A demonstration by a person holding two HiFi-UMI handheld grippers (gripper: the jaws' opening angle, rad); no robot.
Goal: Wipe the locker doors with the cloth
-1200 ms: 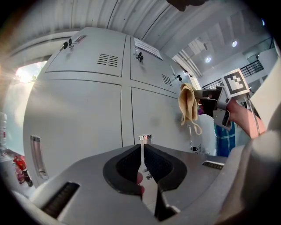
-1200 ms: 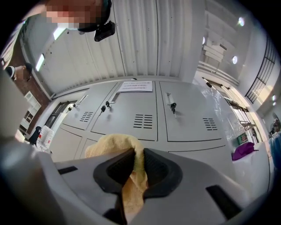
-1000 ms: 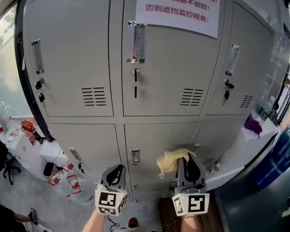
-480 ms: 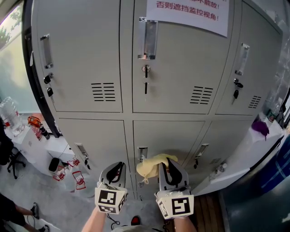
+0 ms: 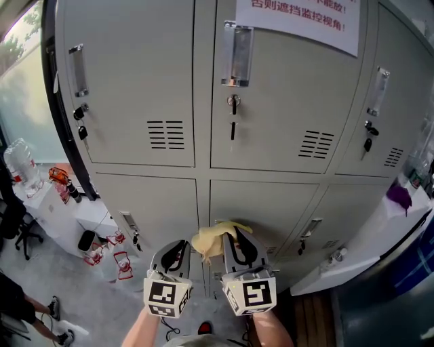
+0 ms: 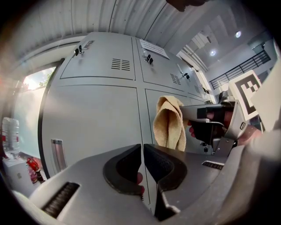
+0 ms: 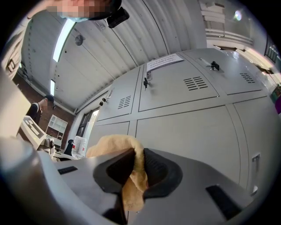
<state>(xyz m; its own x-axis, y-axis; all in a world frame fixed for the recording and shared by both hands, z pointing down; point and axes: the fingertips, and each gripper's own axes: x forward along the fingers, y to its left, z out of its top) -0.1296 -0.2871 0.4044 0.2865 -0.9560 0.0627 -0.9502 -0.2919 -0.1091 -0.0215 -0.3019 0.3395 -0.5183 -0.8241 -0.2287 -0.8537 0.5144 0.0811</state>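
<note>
A yellow cloth [image 5: 210, 238] is pinched in my right gripper [image 5: 232, 232], which is shut on it and holds it against the lower middle locker door [image 5: 271, 203]. The right gripper view shows the cloth [image 7: 118, 147] bunched over and between the jaws. My left gripper [image 5: 178, 248] hangs just left of it, jaws shut with nothing between them, in front of the lower left locker door [image 5: 152, 200]. From the left gripper view the cloth [image 6: 170, 123] droops from the right gripper [image 6: 210, 121]. The left gripper [image 6: 142, 156] points along the grey doors.
Upper locker doors [image 5: 135, 74] carry handles, keys [image 5: 232, 105] and vents. A white paper notice [image 5: 298, 17] is taped at the top. A low white table [image 5: 47, 210] with bottles and red items stands at left. A white ledge [image 5: 366, 251] with a purple object [image 5: 400, 196] sits at right.
The right gripper with the cloth has slid leftward along the lower doors, from the right part of the middle door to near its left edge. The left gripper barely moved.
</note>
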